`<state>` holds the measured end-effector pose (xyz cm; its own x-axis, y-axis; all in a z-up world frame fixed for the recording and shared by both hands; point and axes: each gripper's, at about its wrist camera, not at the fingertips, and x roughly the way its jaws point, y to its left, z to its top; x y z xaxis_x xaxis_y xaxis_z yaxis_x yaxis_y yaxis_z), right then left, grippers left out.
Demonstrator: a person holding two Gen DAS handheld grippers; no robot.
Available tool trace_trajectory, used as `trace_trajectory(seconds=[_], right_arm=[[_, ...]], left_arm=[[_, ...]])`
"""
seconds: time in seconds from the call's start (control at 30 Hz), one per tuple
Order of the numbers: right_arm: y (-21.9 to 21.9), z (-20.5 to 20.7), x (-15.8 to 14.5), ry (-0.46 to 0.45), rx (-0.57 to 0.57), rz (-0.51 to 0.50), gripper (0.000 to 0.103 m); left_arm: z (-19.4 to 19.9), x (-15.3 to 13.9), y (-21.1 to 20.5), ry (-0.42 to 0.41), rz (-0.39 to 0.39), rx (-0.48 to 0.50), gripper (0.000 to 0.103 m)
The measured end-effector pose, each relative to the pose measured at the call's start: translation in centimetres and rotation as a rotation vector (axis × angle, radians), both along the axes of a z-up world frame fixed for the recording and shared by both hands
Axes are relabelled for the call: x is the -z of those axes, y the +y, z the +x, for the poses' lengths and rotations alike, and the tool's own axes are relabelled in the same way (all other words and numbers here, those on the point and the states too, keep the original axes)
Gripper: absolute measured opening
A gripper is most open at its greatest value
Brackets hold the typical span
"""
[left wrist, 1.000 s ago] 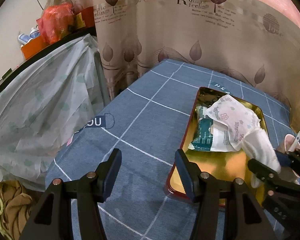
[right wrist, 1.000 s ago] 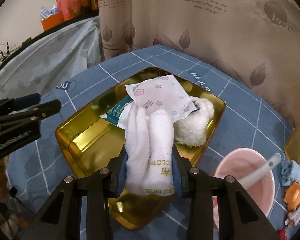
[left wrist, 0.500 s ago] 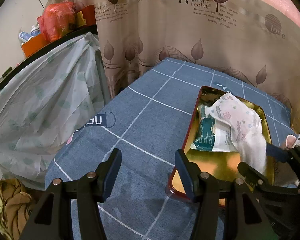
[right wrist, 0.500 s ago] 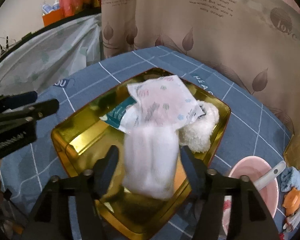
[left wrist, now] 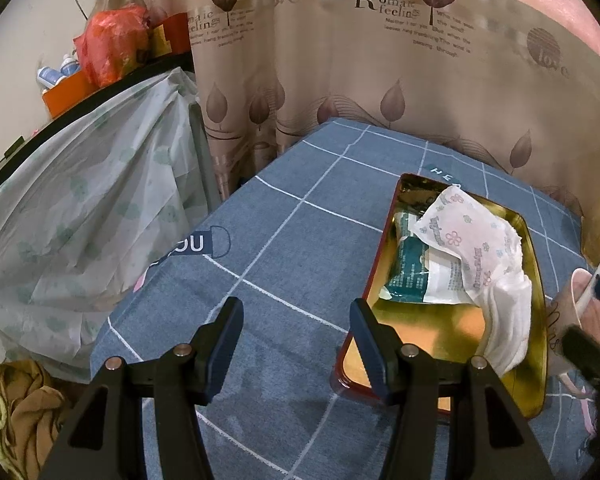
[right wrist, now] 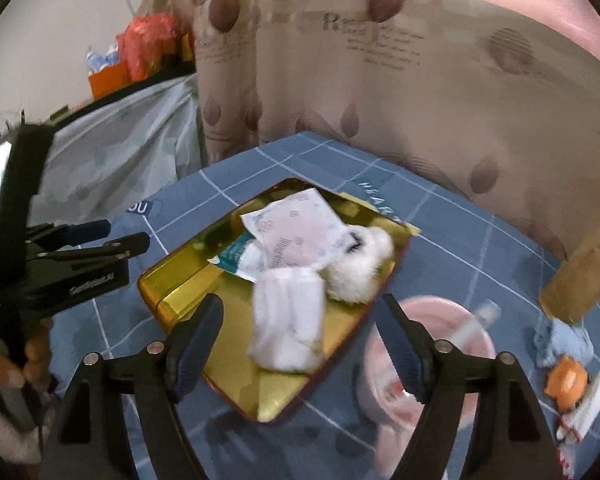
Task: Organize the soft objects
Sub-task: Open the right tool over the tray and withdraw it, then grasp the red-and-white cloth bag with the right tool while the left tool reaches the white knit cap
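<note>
A gold tray (right wrist: pixel 180 292) sits on the blue checked tablecloth. In it lie a floral pack (right wrist: pixel 296 228), a teal pack (right wrist: pixel 236 256), a fluffy white ball (right wrist: pixel 356 268) and a folded white cloth (right wrist: pixel 288 320). My right gripper (right wrist: pixel 300 308) hovers above the cloth; its jaws are opening and touch nothing. The left wrist view shows the same tray (left wrist: pixel 452 320) with the white cloth (left wrist: pixel 508 320) at its right side. My left gripper (left wrist: pixel 295 312) stands open and empty over the tablecloth, left of the tray. It also shows in the right wrist view as the left gripper (right wrist: pixel 100 248).
A pink bowl (right wrist: pixel 428 340) with a white spoon (right wrist: pixel 476 320) stands right of the tray. Beyond it lie a small blue cloth (right wrist: pixel 564 340), an orange toy (right wrist: pixel 568 380) and a brown paper bag (right wrist: pixel 580 280). A curtain hangs behind; a plastic-covered rack (left wrist: pixel 80 220) stands left.
My right gripper has let go of the white cloth, which now lies in the tray, and has pulled back and up with its jaws wide. The left gripper has not moved.
</note>
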<state>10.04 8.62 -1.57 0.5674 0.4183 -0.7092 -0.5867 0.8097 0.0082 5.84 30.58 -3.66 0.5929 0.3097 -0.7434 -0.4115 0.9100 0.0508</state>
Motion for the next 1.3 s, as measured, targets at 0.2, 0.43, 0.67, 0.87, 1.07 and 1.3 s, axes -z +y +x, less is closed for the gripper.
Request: trace_trajectory(seconds=[0.2, 0.43, 0.67, 0.87, 1.07, 1.3], right_arm=[[-7.2, -1.1, -0.5, -0.004, 0.122, 0.006, 0.079], [-17.9, -1.5, 0.3, 0.005, 0.347, -0.063, 0.085], [-26.3, -1.4, 3.2, 0.061, 0.520, -0.109, 0.088], [-29.0, -1.4, 6.1, 0.109, 0.560, -0.137, 0.088], [-29.4, -0.7, 7.8, 0.117, 0.555, -0.147, 0.088], [-29.6, 0.2, 8.7, 0.129, 0.532, -0.111, 0.066]], left_arm=[[0.0, 0.0, -0.2, 0.001, 0.011, 0.003, 0.057], [-0.1, -0.1, -0.6, 0.001, 0.025, 0.019, 0.057], [-0.1, -0.1, -1.5, 0.006, 0.041, 0.042, 0.057], [-0.1, -0.3, -2.2, -0.001, 0.056, 0.063, 0.057], [-0.1, -0.7, -3.6, -0.006, 0.079, 0.098, 0.057], [-0.3, -2.4, -7.6, -0.033, 0.075, 0.198, 0.057]])
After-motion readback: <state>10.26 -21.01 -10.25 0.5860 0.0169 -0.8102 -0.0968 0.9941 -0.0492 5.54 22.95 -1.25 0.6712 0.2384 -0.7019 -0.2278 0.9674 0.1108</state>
